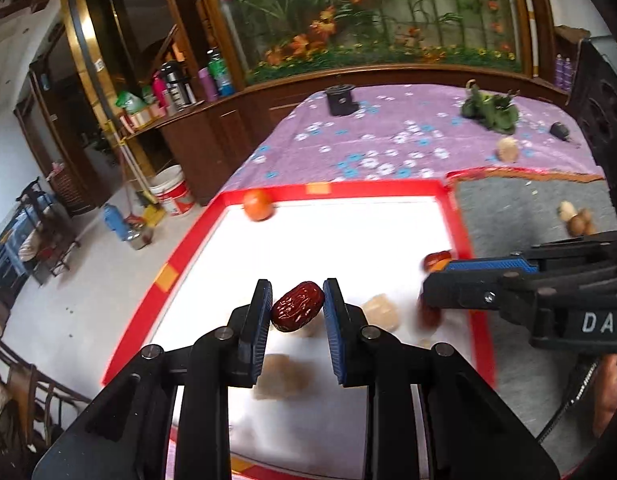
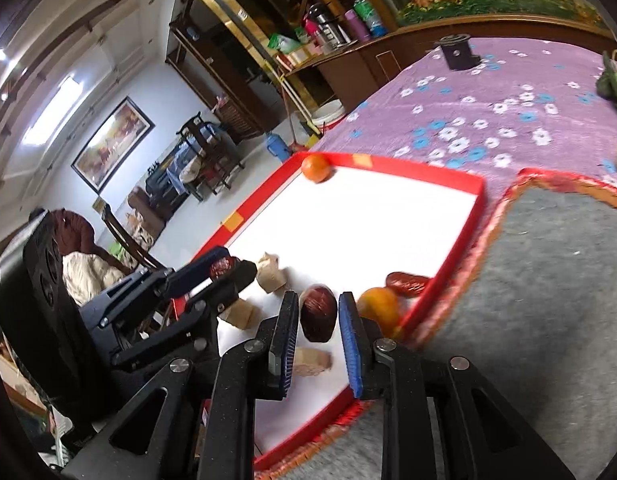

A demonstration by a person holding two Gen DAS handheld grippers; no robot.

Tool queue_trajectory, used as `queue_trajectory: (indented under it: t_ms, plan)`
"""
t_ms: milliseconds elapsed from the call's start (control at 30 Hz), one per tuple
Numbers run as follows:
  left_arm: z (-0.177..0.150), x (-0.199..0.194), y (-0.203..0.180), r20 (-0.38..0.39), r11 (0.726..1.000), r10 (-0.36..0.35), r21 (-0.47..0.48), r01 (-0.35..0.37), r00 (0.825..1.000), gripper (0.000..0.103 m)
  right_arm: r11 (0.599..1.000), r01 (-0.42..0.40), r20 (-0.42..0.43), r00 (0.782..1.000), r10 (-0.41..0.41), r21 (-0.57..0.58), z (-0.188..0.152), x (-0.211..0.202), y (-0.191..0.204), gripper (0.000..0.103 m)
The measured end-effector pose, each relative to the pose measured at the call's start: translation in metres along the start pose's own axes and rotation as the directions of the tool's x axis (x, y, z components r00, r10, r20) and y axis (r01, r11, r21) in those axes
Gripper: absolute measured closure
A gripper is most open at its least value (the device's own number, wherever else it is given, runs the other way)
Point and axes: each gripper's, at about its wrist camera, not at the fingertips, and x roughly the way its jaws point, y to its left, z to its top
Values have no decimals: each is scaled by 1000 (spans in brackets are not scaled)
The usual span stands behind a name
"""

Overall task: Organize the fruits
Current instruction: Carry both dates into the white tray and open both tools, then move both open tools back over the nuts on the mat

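Left wrist view: left tongs (image 1: 297, 307) clamped on a wrinkled red date (image 1: 297, 306), held above the white floor of the red-rimmed tray (image 1: 340, 188). The tray sits on a bench under a purple flowered cloth (image 1: 372, 136), just beside a grey mat (image 1: 524, 208). In the tray: an orange (image 1: 258, 205) in the far left corner, pale tan lumps (image 1: 382, 312) near the tongs, too blurred to name (perhaps ginger or sugar pieces), and a second red date (image 1: 435, 259) against the right rim. The right tongs (image 1: 448, 280) reach in from the right; from here I cannot tell how they stand. Outside the tray, two small brownish items (image 1: 576, 218) lie on the mat, and a green leafy bunch (image 1: 490, 110) and a pale round thing (image 1: 507, 149) rest on the cloth, well apart. Right wrist view: right tongs (image 2: 318, 316) closed narrow around a dark red date (image 2: 318, 314), low over the tray's near corner, though the frame is smeared and the contact on the right pad is hard to confirm. Just beside it sit another orange (image 2: 378, 306) and a red date (image 2: 406, 283) along the rim (image 2: 460, 240); the far orange (image 2: 315, 167) is in its corner. The left tongs (image 2: 224, 266) show a date between the pads. Judgement: sorting is partway; fruit is inside the tray but mixed, no clear groups formed, and both held dates are yet to be placed.
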Motion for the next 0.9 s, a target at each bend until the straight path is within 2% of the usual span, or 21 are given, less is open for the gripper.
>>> queue_trajectory:
  t_ms: [200, 300, 367, 433, 567, 667, 767, 900]
  plan:
    - [-10, 8, 12, -36, 999, 24, -37, -25, 999, 79, 1000, -5, -12, 1000, 5, -25, -5, 9, 3, 80]
    - [-13, 7, 17, -49, 997, 54, -58, -57, 997, 77, 999, -34, 10, 999, 34, -9, -4, 4, 0, 62]
    - [-13, 5, 20, -43, 995, 63, -75, -67, 997, 60, 999, -52, 45, 998, 52, 2, -2, -4, -4, 61]
    - [-12, 0, 20, -21, 994, 76, -83, -78, 997, 50, 998, -59, 83, 995, 57, 22, 2, -14, -11, 60]
    - [-7, -9, 15, 12, 995, 77, -60, -76, 997, 46, 995, -61, 139, 989, 50, 76, 6, -39, -31, 60]
    - [-3, -16, 0, 33, 999, 38, -24, -37, 999, 46, 995, -23, 177, 984, 6, 96, 4, -68, -51, 60]
    - [1, -24, -20, 47, 1000, -14, 24, 13, 999, 46, 991, 48, 213, 974, -75, 128, -2, -104, -79, 60]
    - [9, -36, -62, 63, 987, -128, 110, 121, 990, 46, 966, 168, 237, 948, -213, 194, -20, -157, -126, 60]
